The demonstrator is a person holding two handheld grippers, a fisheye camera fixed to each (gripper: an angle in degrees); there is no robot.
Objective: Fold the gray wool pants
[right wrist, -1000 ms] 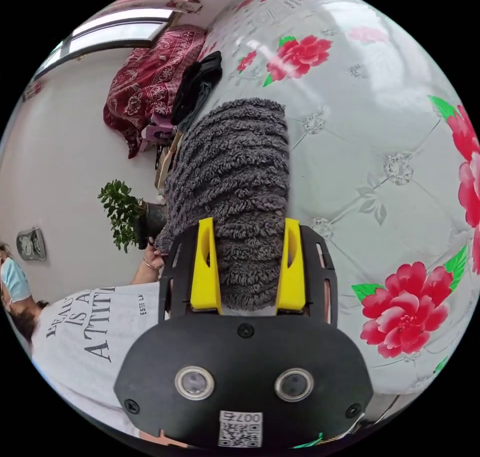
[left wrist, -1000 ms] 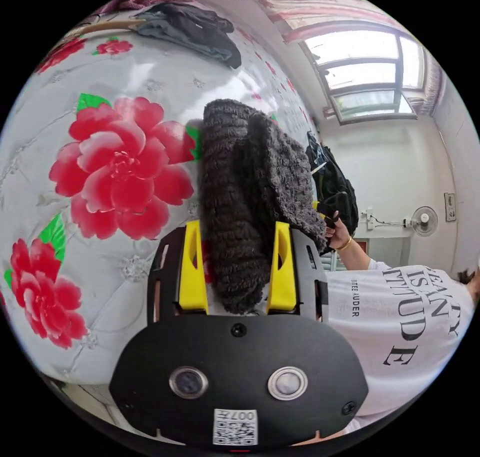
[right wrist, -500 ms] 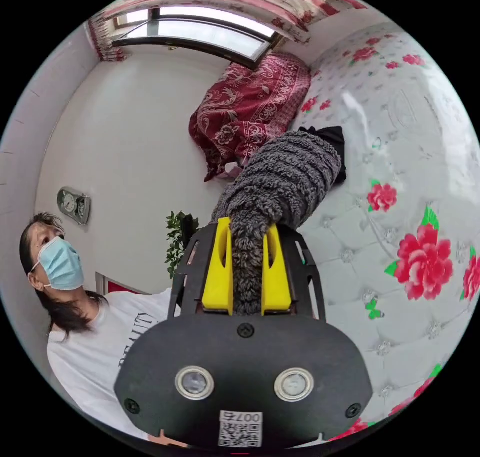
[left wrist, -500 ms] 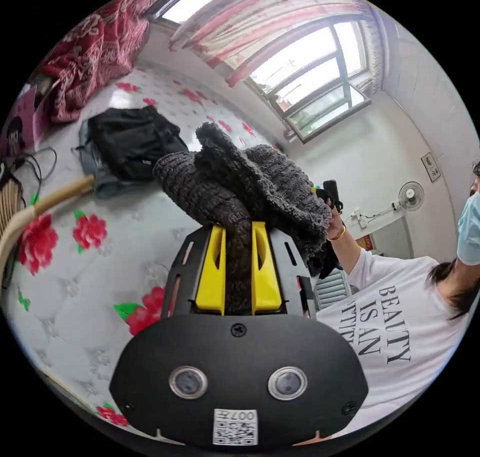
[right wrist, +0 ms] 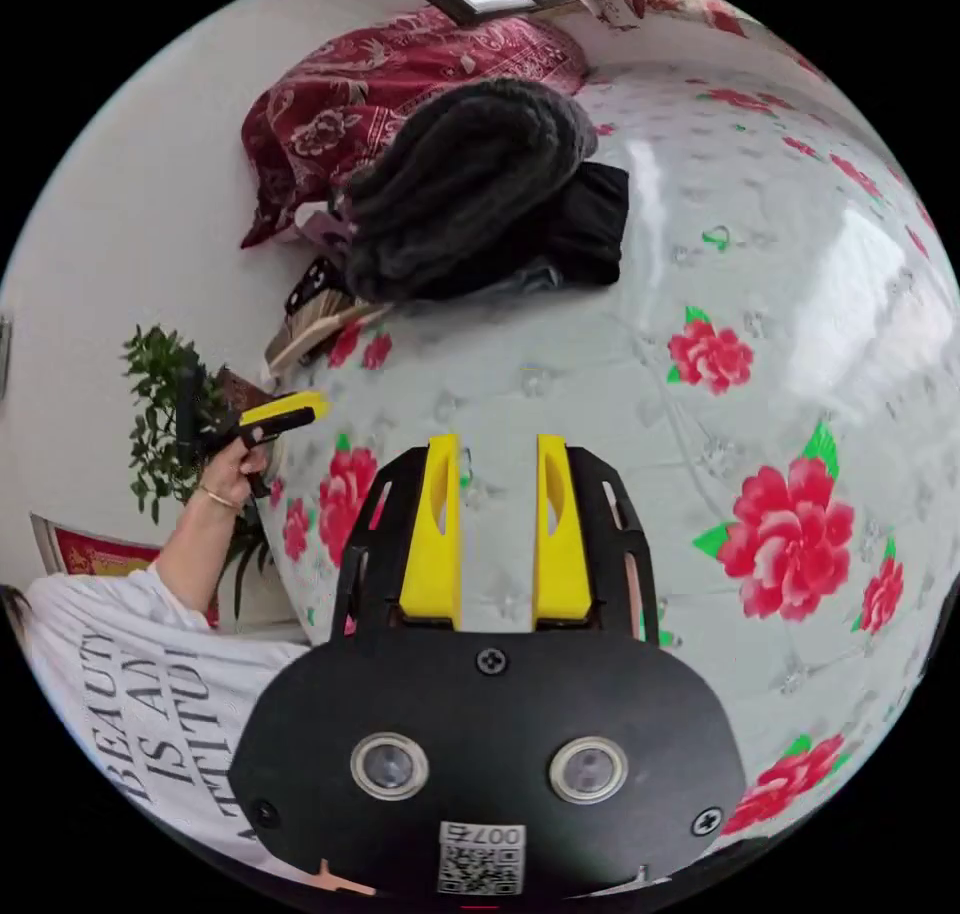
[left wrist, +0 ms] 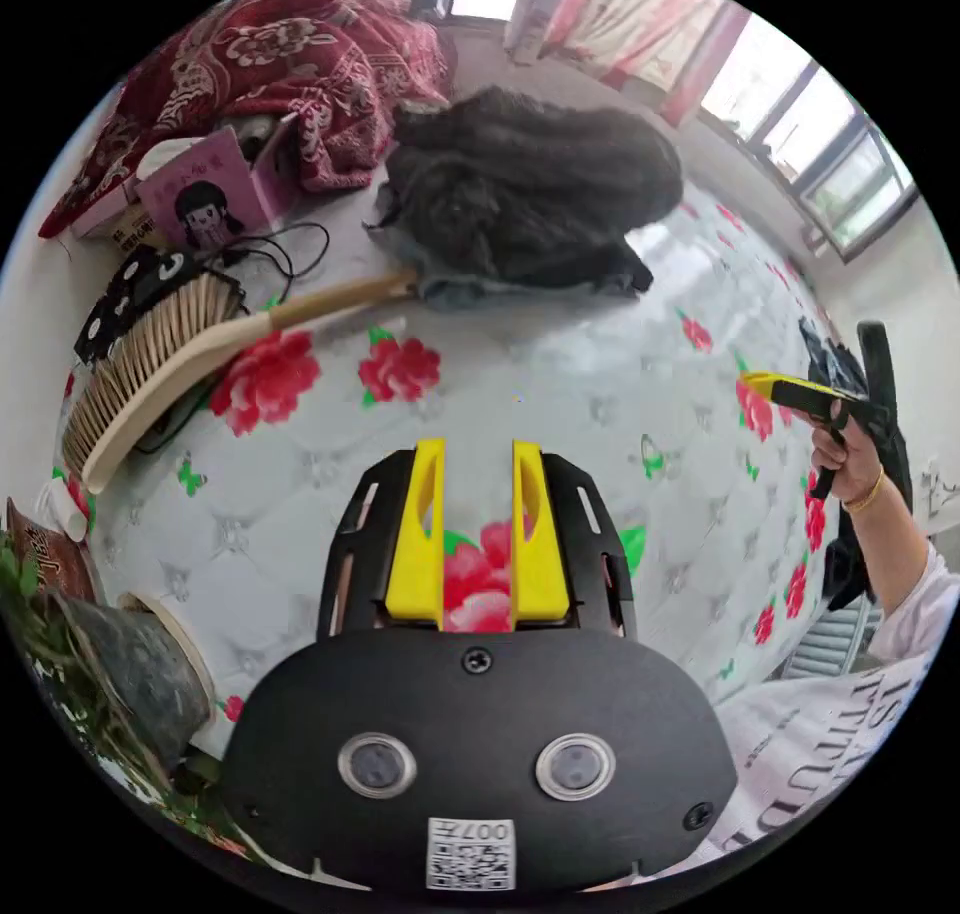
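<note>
Though both our left gripper [left wrist: 478, 514] and right gripper [right wrist: 497, 514] hang empty, jaws parted, gray wool pants [left wrist: 535, 189] look soft, bulky; we'd pinch a folded edge.

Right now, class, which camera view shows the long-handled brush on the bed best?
The left gripper view: the brush lies there whole, its pale bristles and wooden handle running toward the gray wool pants. In the right gripper view the brush is a small part peeking out beside the pants.
</note>
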